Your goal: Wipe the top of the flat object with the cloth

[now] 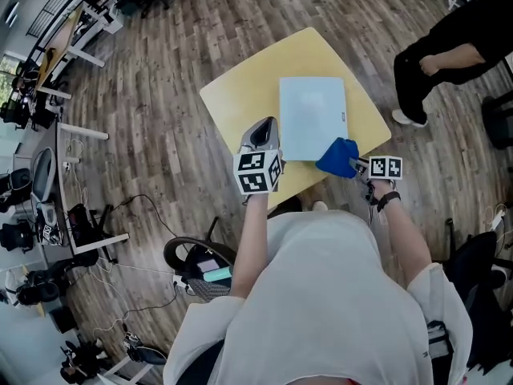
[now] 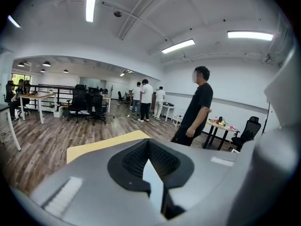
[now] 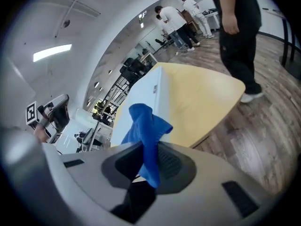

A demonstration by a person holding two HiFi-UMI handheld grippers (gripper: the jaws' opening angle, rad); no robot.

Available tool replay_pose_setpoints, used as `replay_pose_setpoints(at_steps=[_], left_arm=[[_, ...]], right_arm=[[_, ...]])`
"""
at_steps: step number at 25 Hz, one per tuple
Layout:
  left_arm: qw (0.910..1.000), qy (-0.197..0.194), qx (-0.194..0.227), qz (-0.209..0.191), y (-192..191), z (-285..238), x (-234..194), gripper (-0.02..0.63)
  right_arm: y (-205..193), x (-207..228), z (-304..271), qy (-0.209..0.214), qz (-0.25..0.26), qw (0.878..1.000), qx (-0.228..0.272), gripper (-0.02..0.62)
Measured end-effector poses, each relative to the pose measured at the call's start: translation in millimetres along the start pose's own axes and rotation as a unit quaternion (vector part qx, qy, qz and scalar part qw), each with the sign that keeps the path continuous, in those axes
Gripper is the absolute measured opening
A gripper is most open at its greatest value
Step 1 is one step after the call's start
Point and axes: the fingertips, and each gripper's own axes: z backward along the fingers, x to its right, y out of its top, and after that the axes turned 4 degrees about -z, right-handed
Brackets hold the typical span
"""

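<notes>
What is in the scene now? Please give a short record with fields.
table: yellow, on a wood floor
flat object: pale, lying flat on the table
cloth: blue, at the flat object's near right corner
right tool: shut on the cloth
left tool: shut, empty, left of the flat object
bystander: in black, beyond the table

One table (image 1: 240,87), one flat white object (image 1: 313,115), one blue cloth (image 1: 337,155), two tools (image 1: 260,135) (image 1: 355,166).
</notes>
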Motion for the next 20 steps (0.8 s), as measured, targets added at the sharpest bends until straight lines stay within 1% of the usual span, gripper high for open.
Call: replay_pose_setpoints(at_steps=[3, 6, 9, 11, 12, 13, 15, 17, 20], left_arm=[[0.9999, -0.014, -0.001, -0.008, 1.5, -3.5, 15.3, 0.005], [0.9998, -0.016, 0.002, -0.014, 5.7, -3.0, 23.1, 0.005], [0.9997, -0.015, 0.006, -0.017, 8.2, -0.1, 31.3, 0.005], [0.9996, -0.013, 0.011, -0.021, 11.0, 1.8, 34.8, 0.005], [0.9996, -0.012, 0.013, -0.023, 12.9, 2.4, 36.1, 0.005], [0.9995, -0.011, 0.016, -0.026, 15.2, 3.0, 37.3, 0.005], [0.9993, -0.010, 0.021, -0.031, 21.1, 4.9, 39.6, 0.005], [0.9989, -0.009, 0.030, -0.036, 29.1, 8.1, 43.1, 0.005], [0.9977, -0.004, 0.051, -0.044, 44.4, 15.7, 47.8, 0.005]], right_arm=[[-1.2, 7.8, 8.4, 0.001, -0.021, 1.000, 0.017, 0.072], [5.5, -2.8, 14.4, 0.000, -0.006, 0.999, 0.032, 0.072], [25.6, -33.6, 28.9, 0.003, 0.037, 0.997, 0.062, 0.072], [45.5, -63.7, 40.4, 0.007, 0.081, 0.992, 0.092, 0.072], [56.7, -78.6, 46.0, 0.006, 0.108, 0.988, 0.110, 0.072], [68.2, -94.3, 52.0, 0.004, 0.138, 0.982, 0.129, 0.072], [89.5, -129.0, 66.1, -0.005, 0.199, 0.966, 0.166, 0.072], [107.0, -160.4, 81.9, -0.015, 0.257, 0.945, 0.201, 0.071], [127.0, -206.1, 107.2, -0.020, 0.328, 0.910, 0.253, 0.071]])
